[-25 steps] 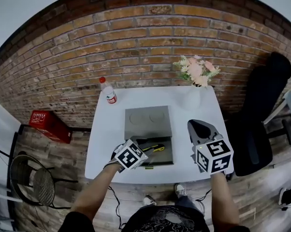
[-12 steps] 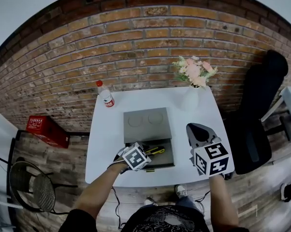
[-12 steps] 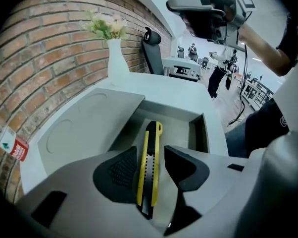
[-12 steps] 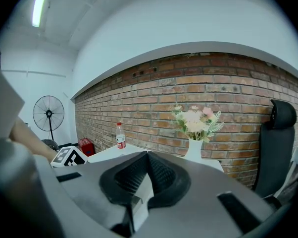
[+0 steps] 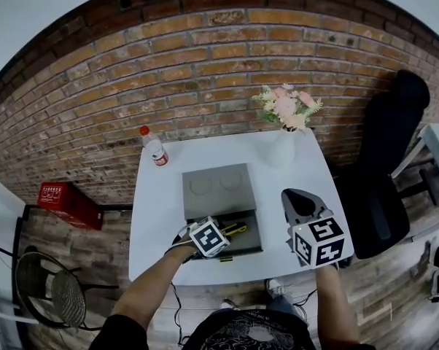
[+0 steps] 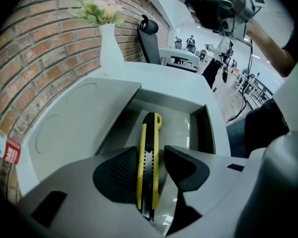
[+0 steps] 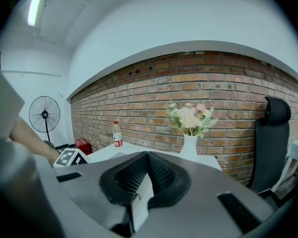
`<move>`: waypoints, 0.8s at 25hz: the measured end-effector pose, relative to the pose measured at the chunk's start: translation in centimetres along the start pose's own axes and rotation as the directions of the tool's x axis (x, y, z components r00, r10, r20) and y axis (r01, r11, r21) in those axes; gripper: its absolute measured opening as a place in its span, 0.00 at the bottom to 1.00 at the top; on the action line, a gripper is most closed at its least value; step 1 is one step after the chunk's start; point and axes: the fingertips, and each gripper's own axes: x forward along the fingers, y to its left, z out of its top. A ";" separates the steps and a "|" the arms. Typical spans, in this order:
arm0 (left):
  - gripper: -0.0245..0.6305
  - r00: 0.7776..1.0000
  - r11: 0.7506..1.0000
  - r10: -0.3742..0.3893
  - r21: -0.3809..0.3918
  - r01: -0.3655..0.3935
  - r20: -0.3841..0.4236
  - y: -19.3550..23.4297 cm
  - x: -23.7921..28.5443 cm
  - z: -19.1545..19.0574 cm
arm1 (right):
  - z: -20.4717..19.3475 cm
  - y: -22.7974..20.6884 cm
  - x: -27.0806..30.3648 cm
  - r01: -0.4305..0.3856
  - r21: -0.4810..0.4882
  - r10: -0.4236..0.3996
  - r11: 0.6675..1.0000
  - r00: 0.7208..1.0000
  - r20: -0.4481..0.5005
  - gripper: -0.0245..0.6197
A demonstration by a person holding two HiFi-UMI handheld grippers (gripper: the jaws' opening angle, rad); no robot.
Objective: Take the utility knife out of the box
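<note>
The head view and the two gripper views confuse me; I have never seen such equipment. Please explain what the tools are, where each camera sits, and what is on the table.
There is no robot: a person holds a two-jaw gripper in each hand. The head view comes from a camera on the person's head, looking down at a white table. Each gripper view comes from a camera riding on that gripper, looking along its jaws. On the table stand an open grey box, a bottle and a vase of flowers. A yellow and black utility knife lies in the box. The left gripper reaches into the box, jaws apart, one on each side of the knife. The right gripper hangs at the table's right side, jaws together, holding nothing.
</note>
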 end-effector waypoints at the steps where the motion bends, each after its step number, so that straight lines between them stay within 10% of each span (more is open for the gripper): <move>1: 0.33 1.000 1.000 -0.013 -0.011 0.013 -0.004 -0.2 0.1 -0.1 | -0.2 -0.2 -0.1 0.006 0.005 -0.006 1.000 1.000 -0.002 0.07; 20: 0.23 1.000 1.000 0.013 -0.007 -0.013 0.005 -0.4 0.0 0.2 | -1.0 -0.4 -0.9 0.018 0.007 -0.018 1.000 1.000 -0.019 0.07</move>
